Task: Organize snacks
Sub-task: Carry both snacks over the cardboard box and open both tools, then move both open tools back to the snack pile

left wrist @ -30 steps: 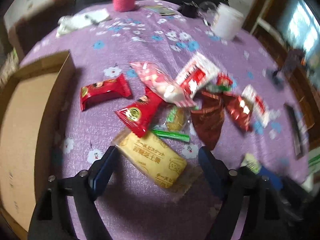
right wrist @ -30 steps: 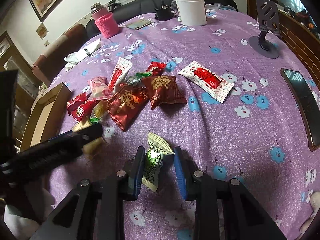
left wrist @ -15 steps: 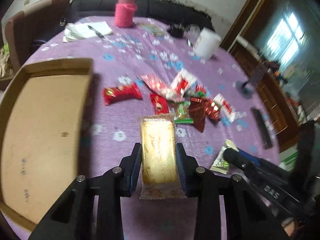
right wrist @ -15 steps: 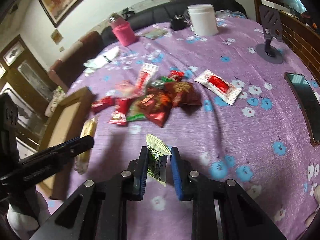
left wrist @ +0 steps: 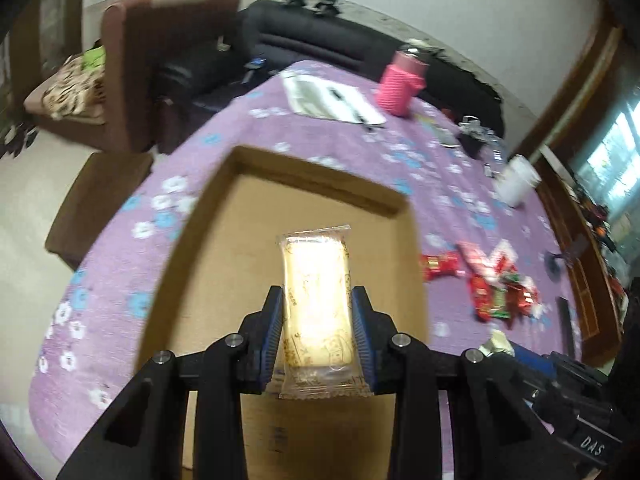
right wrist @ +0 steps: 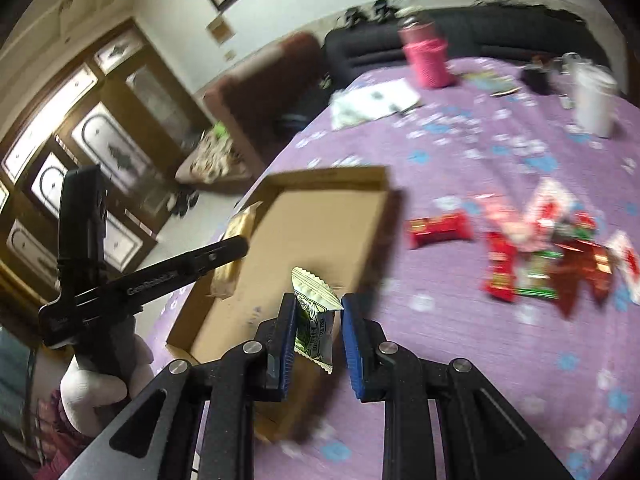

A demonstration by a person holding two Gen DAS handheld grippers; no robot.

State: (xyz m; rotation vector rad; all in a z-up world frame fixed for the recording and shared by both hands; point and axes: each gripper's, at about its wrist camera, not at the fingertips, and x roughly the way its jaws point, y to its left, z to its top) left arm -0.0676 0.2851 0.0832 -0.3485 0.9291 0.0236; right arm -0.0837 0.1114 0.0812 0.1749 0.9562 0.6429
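Note:
My left gripper (left wrist: 318,312) is shut on a yellow biscuit packet (left wrist: 316,300) and holds it over the open cardboard box (left wrist: 304,208). My right gripper (right wrist: 318,320) is shut on a small green-and-white snack packet (right wrist: 314,320) above the box's near right edge (right wrist: 320,216). The left gripper with its yellow packet (right wrist: 234,256) also shows in the right wrist view over the box's left side. A pile of red and green snack packets (left wrist: 496,284) lies on the purple flowered tablecloth right of the box, also in the right wrist view (right wrist: 540,256).
A pink cup (left wrist: 400,84), papers with a pen (left wrist: 332,98) and a white jar (left wrist: 518,186) stand at the table's far side. A dark phone (left wrist: 564,320) lies at the right edge. A brown chair (left wrist: 132,80) and black sofa stand beyond the table.
Both grippers have swung left from the snack pile to above the cardboard box, carrying their packets. The left gripper closed on the yellow packet about a second ago.

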